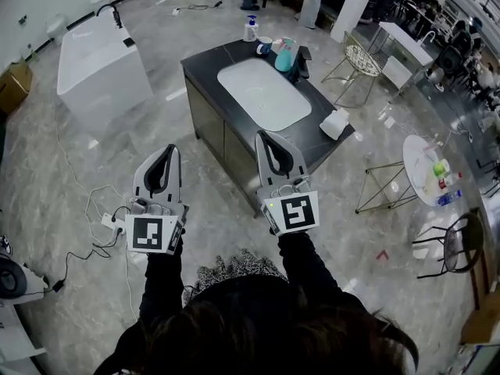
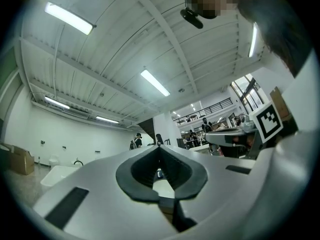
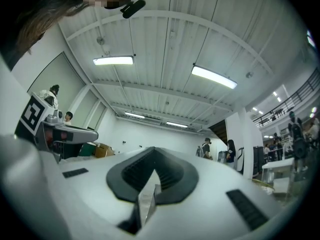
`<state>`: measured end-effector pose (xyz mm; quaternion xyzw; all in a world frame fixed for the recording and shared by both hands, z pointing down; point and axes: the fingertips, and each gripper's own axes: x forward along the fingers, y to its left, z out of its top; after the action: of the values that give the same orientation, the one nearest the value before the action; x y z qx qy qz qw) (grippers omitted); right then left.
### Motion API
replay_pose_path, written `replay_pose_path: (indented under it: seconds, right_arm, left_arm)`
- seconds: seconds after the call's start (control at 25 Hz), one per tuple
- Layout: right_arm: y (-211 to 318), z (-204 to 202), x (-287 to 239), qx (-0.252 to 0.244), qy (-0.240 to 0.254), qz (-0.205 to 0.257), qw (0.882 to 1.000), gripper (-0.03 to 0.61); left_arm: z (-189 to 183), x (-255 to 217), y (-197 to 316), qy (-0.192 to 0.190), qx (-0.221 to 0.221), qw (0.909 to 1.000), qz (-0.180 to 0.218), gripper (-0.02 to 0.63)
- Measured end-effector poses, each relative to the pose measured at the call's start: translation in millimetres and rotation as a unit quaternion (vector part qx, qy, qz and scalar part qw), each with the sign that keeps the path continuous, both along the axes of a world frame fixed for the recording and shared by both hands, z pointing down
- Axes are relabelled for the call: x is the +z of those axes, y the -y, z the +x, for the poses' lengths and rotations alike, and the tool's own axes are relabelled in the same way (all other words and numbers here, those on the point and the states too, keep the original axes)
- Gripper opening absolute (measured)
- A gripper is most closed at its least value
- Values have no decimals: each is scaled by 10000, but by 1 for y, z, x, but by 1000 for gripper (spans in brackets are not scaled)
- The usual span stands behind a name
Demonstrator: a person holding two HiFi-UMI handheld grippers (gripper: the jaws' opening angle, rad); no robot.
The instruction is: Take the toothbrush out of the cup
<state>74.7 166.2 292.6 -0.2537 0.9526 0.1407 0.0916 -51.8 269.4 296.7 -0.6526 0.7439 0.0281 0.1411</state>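
Observation:
In the head view a dark counter (image 1: 205, 62) with a white basin (image 1: 262, 92) stands ahead of me. At its far end sit a teal cup (image 1: 284, 57) with pale items sticking out of its top, a blue mug (image 1: 264, 48) and a pump bottle (image 1: 250, 29). A single toothbrush cannot be made out at this distance. My left gripper (image 1: 167, 151) is shut and empty over the floor, well short of the counter. My right gripper (image 1: 262, 136) is shut and empty near the counter's front corner. The left gripper (image 2: 159, 147) and right gripper (image 3: 152, 149) both point slightly upward toward the ceiling.
A white bathtub (image 1: 100, 62) stands at the left. Cables and a power strip (image 1: 109, 223) lie on the floor by my left hand. A white cloth (image 1: 335, 123) lies on the counter's right end. Wire chairs (image 1: 358, 66), a round table (image 1: 424, 170) and people stand beyond.

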Motion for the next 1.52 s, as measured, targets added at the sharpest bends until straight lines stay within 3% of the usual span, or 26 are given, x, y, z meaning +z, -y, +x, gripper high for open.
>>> replay_pose_path:
  seconds: [0.44,1.0,1.52]
  right_arm:
    - [75,-44,10,59,41,-70,9999,5]
    - [200,-89,6,53,38,-94,9999,5]
    - [267,-124,22,352,-139,-238,9990,5]
  left_arm:
    - [-38,12,83,-70,157,9998,-81,0]
    - [-73,-2,229,-10,532,9985,-125,0]
    - [-108,15,303,-129,964,9949,-277,0]
